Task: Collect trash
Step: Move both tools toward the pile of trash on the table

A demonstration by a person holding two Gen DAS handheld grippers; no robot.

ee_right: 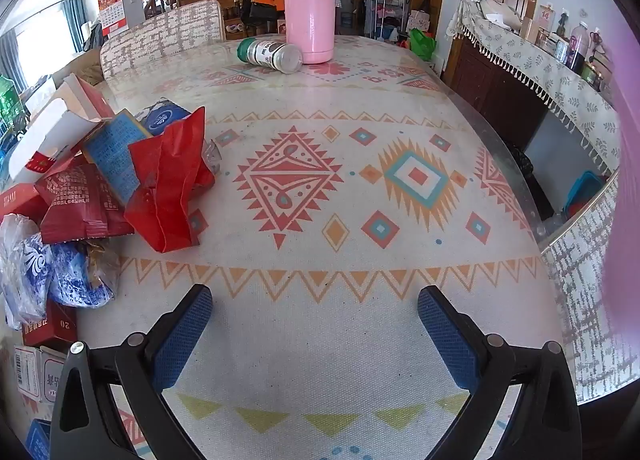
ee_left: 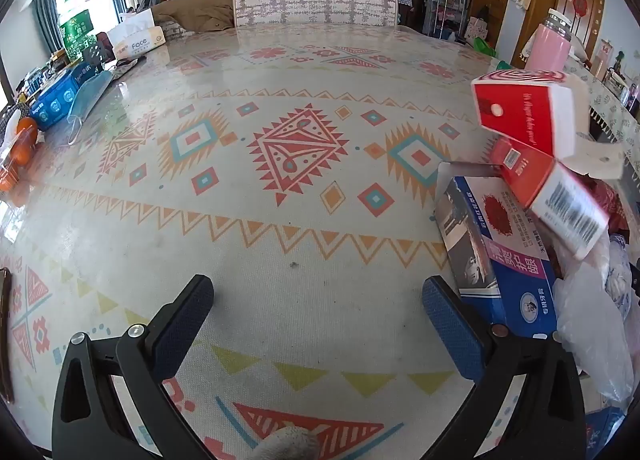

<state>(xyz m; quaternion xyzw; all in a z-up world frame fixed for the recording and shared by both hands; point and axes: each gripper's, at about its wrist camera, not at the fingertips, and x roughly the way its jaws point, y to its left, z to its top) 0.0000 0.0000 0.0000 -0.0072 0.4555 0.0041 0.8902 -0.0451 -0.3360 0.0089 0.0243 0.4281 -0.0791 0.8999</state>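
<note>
A heap of trash lies between the two grippers on the patterned table [ee_left: 300, 72]. In the left wrist view it fills the right side: two red and white cartons [ee_left: 528, 116], a blue box [ee_left: 504, 260] and a clear plastic bag [ee_left: 592, 324]. My left gripper [ee_left: 318, 300] stands open just left of the blue box, nothing between its fingers. In the right wrist view the heap is at the left: a torn red bag [ee_right: 168, 184], red packets [ee_right: 76, 200], a blue-printed plastic bag [ee_right: 44, 276]. My right gripper [ee_right: 316, 308] is open over bare tablecloth, to the right of the heap.
A pink flask [ee_right: 310, 4] and a toppled green-capped bottle [ee_right: 270, 54] stand at the table's far end. Tissue packs [ee_left: 138, 44], blue boxes [ee_left: 56, 100] and oranges [ee_left: 22, 140] line the left edge. A patterned chair back [ee_left: 314, 2] sits beyond; the table edge [ee_right: 536, 220] drops off right.
</note>
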